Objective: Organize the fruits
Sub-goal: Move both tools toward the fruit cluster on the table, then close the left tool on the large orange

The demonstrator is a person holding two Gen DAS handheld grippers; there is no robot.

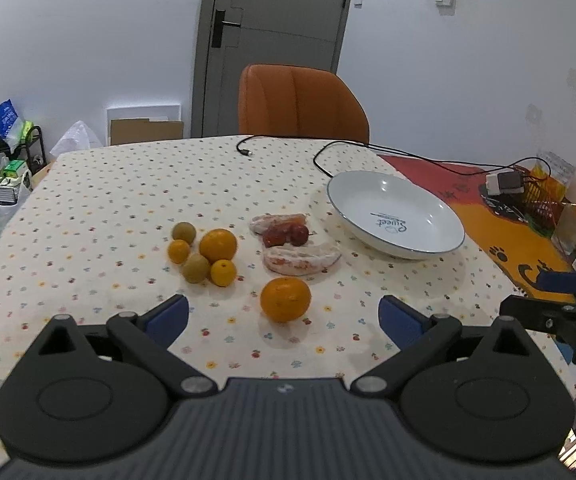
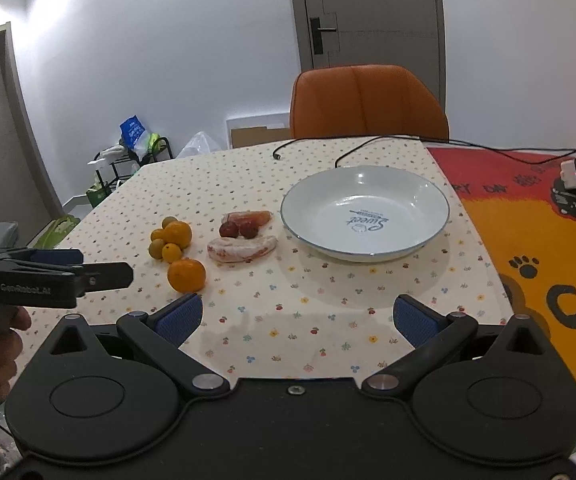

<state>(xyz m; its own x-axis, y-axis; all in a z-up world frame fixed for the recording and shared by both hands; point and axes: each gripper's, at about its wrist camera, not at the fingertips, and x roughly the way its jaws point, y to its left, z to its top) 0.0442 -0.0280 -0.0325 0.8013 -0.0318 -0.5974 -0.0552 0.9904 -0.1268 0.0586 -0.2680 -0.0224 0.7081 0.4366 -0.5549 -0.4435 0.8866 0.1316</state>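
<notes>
Both pairs of blue ribbed finger pads stand wide apart, gripping nothing: the left gripper (image 1: pixel 283 314) hovers over the flower-dotted cloth of the table (image 1: pixel 107 208), the right gripper (image 2: pixel 298 316) alongside it. Just beyond the left pads sits a round, dimpled orange (image 1: pixel 285 299), alone. Farther on, to the left, a tight cluster (image 1: pixel 203 254) of smooth small citrus, one bigger orange and two dull greenish-brown round fruits lies touching. Beside it rest two pale, pink-fleshed peeled segments (image 1: pixel 302 259) with two glossy dark-red round fruits (image 1: pixel 285 235) between them. Right of these stands a shallow glazed white plate (image 1: pixel 344 200) with a thin blue rim. Behind the table is an orange padded chair (image 1: pixel 302 100).
</notes>
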